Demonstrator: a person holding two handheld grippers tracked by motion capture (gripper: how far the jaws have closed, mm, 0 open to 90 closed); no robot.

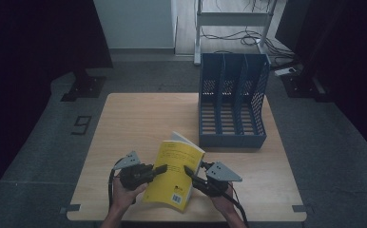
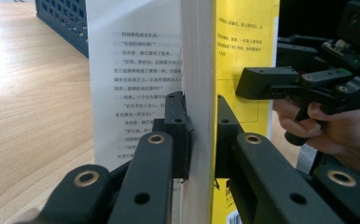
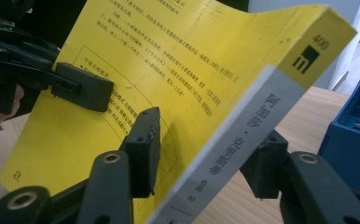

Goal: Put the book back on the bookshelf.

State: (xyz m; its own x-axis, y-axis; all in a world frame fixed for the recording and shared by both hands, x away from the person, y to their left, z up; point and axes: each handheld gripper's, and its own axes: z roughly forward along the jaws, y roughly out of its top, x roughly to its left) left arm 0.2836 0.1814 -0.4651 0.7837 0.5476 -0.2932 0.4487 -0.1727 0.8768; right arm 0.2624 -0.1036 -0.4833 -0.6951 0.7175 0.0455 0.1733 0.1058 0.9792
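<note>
The left gripper (image 1: 161, 168) is clamped on the yellow book (image 1: 174, 174), the right gripper (image 1: 189, 171) is not yet pinching its spine, and the blue rack (image 1: 232, 102) at one o'clock waits empty.

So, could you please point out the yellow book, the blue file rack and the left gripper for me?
yellow book (image 1: 174, 166), high view, middle of its back cover.
blue file rack (image 1: 232, 140), high view, its front wall.
left gripper (image 2: 200, 135), left gripper view, between its fingers.
</note>
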